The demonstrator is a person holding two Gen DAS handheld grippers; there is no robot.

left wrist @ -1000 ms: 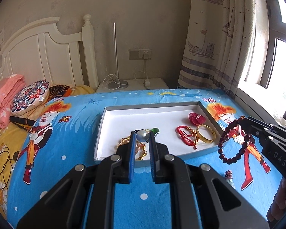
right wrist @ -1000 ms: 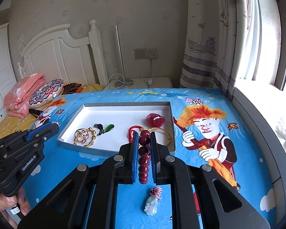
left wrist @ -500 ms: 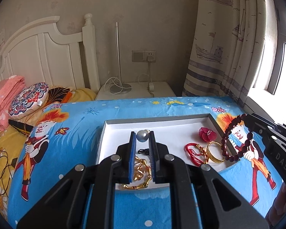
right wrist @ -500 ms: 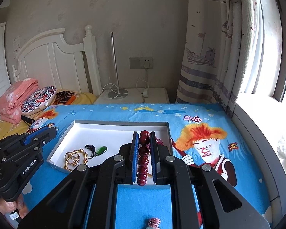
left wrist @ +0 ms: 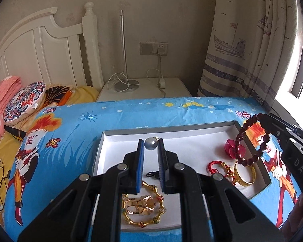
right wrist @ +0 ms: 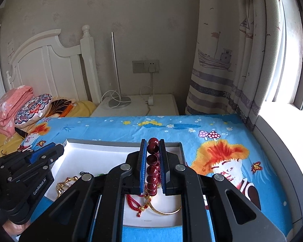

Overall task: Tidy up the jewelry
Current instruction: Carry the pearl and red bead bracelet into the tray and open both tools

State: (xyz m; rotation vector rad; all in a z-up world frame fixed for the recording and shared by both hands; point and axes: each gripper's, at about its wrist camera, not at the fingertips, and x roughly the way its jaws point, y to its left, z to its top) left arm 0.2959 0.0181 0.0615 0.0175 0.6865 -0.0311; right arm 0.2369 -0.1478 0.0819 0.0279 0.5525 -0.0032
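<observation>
A white tray (left wrist: pixel 192 130) lies on the blue cartoon bedspread. My left gripper (left wrist: pixel 150 144) is shut on a grey pearl (left wrist: pixel 150 144) and holds it over the tray's left half. My right gripper (right wrist: pixel 153 147) is shut on a dark red bead bracelet (right wrist: pixel 153 168), held over the tray's right end (right wrist: pixel 111 143); the loop (left wrist: pixel 250 141) hangs from it in the left wrist view. In the tray lie gold bamboo-style bangles (left wrist: pixel 144 207), a black cord (left wrist: pixel 152 174), a red flower piece (left wrist: pixel 231 148), a red cord bracelet (left wrist: pixel 218 166) and a gold bangle (left wrist: pixel 244 174).
A white nightstand (left wrist: pixel 145 89) with a lamp base and charger cable stands behind the bed. A white headboard (left wrist: pixel 46 46), pink blanket and round cushion (left wrist: pixel 24 100) are at the left. A ship-print curtain (left wrist: pixel 248 40) and window sill are at the right.
Both grippers have moved forward over the tray, so it now lies closer and lower in each view. The pearl and the bead bracelet stay gripped.
</observation>
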